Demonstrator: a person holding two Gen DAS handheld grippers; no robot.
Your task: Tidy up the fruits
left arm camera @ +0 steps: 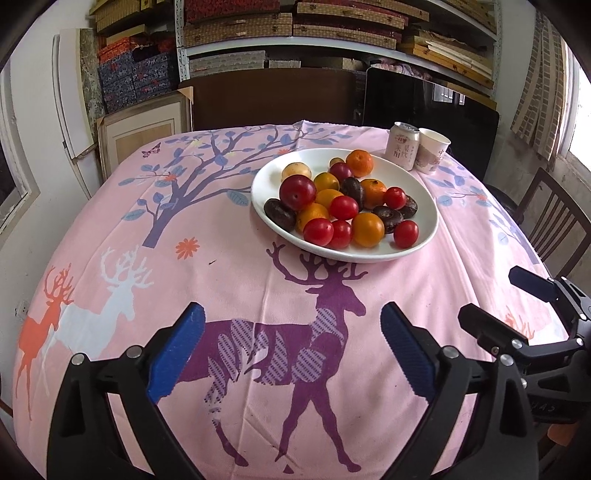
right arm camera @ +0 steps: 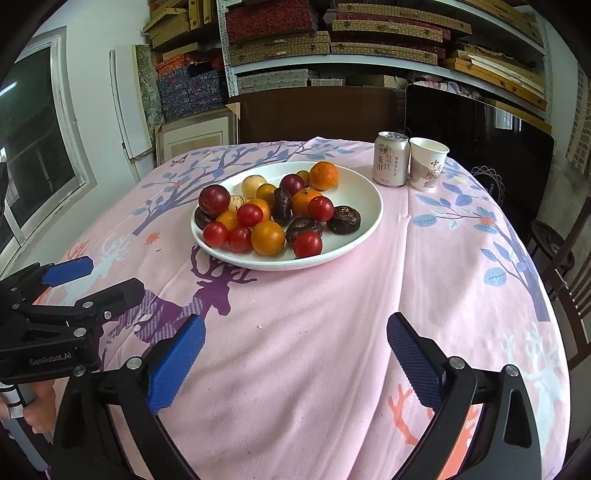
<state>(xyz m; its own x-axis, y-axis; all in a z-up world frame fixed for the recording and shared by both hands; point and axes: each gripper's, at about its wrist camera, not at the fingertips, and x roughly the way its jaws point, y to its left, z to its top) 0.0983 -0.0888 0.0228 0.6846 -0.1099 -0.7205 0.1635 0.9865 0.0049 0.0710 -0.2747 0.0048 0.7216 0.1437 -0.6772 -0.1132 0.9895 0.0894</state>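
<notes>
A white plate holds mixed fruit: red tomatoes, yellow-orange tomatoes, mandarins, dark plums and dark brown water chestnuts. The plate also shows in the right wrist view. My left gripper is open and empty, low over the cloth, well short of the plate. My right gripper is open and empty, also short of the plate. Each gripper shows in the other's view, the right one and the left one.
A pink deer-print cloth covers the table. A drink can and a paper cup stand just behind the plate at the right. A chair stands at the right; shelves of boxes are behind.
</notes>
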